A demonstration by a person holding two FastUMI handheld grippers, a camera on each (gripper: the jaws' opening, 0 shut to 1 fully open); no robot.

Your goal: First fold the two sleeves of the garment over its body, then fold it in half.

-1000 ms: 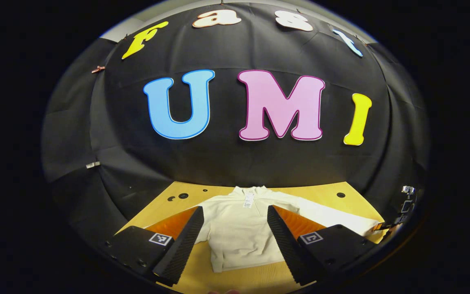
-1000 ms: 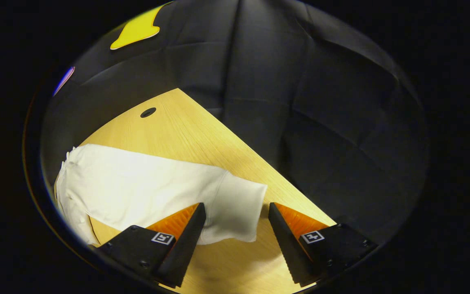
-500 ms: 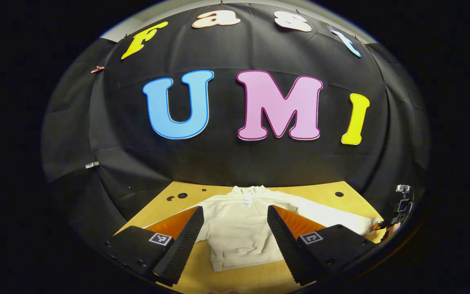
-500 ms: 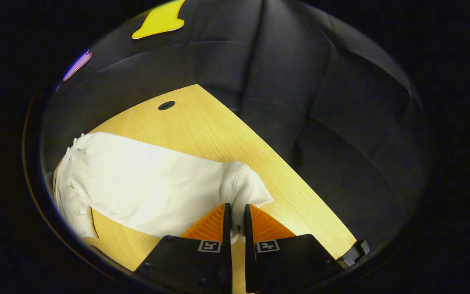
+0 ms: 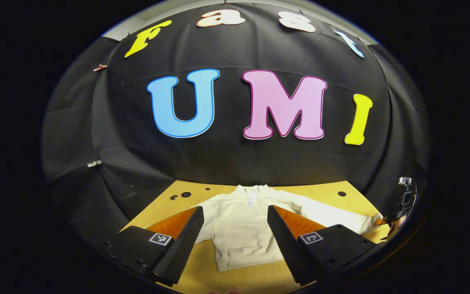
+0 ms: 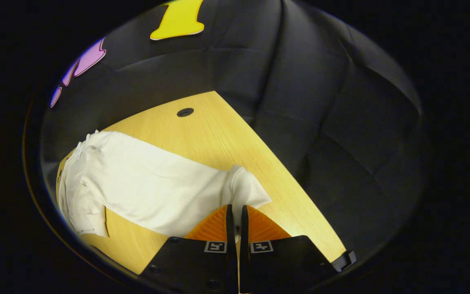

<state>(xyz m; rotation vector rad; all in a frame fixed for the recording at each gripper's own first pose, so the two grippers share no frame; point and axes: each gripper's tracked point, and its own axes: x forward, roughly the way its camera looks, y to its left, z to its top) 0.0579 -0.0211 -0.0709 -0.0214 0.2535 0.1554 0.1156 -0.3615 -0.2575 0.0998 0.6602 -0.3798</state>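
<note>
On my left gripper view, the left gripper (image 5: 235, 228) hangs above the near edge of the wooden table (image 5: 165, 204), its two fingers spread wide with nothing between them. Ahead of it and framed in the gap lies the white garment (image 5: 241, 232), spread flat with its collar pointing away from me and a small tag (image 5: 251, 199) just below the neckline. Its hem lies nearest the fingers, below and between the tips. Past my right finger, one sleeve (image 5: 333, 214) runs out flat along the table toward the far right edge, where I can just make out the other gripper at the sleeve's end, too small to read.

Switching to my right gripper view, the garment's body (image 6: 80, 192) sits far to the left of the right gripper (image 6: 233, 218), and the sleeve (image 6: 157, 183) stretches from there across the table (image 6: 218, 130) straight toward me. The cuff (image 6: 247, 190) arrives right at my fingertips: the two fingers are pressed nearly together with the cuff's edge pinched between them, the fabric bunched and slightly raised just ahead of the tips. A round hole (image 6: 185, 112) in the tabletop lies beyond, up and left of the claw.
</note>
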